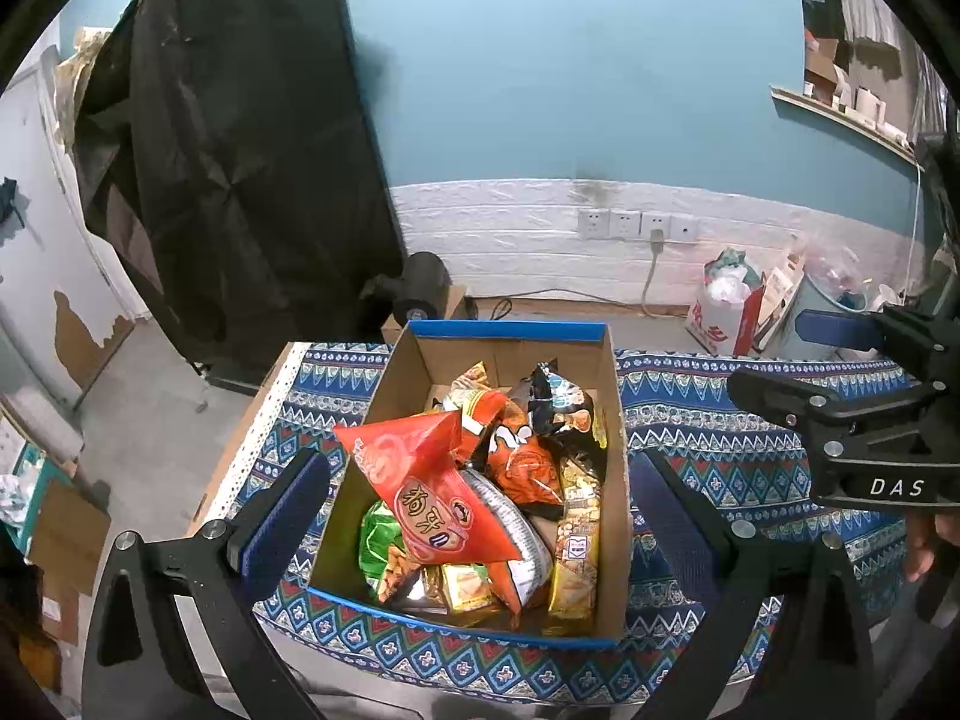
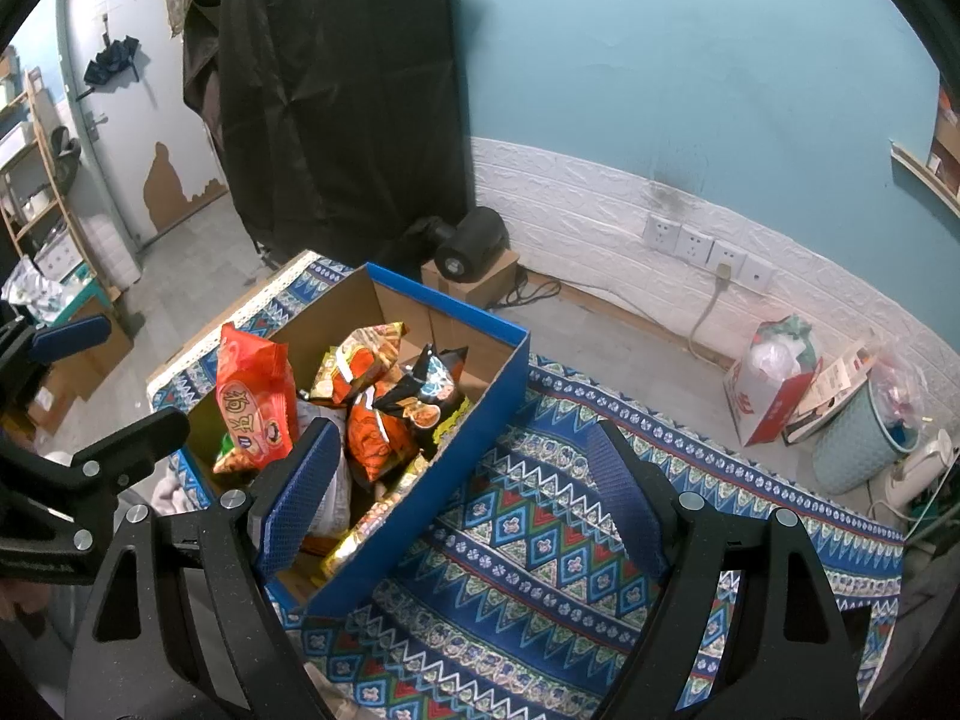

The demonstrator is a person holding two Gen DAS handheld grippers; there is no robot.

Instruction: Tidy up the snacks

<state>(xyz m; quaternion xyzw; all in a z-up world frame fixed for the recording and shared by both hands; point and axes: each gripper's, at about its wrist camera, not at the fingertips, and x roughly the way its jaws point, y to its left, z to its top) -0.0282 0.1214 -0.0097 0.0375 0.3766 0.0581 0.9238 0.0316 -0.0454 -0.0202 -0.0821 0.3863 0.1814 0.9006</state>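
Observation:
A cardboard box (image 1: 510,330) with blue outer walls (image 2: 444,480) stands on the patterned tablecloth (image 2: 540,528), filled with snack bags. On top lies a large red bag (image 1: 432,480) (image 2: 255,402). Beside it are an orange bag (image 1: 522,462), a black bag (image 1: 558,402), a green bag (image 1: 378,540) and yellow packets (image 1: 576,558). My left gripper (image 1: 480,516) hovers open above the box with nothing between its fingers. My right gripper (image 2: 462,498) is open and empty over the box's right wall and the cloth. Each gripper shows at the edge of the other's view (image 1: 804,360) (image 2: 102,384).
The tablecloth (image 1: 720,420) lies bare to the right of the box. Behind the table, a black round device (image 2: 471,246) sits on a small carton. A tall black cloth-covered object (image 1: 240,150) stands at the back left. A red-and-white bag (image 2: 774,390) and a bin (image 2: 858,444) are on the floor by the wall.

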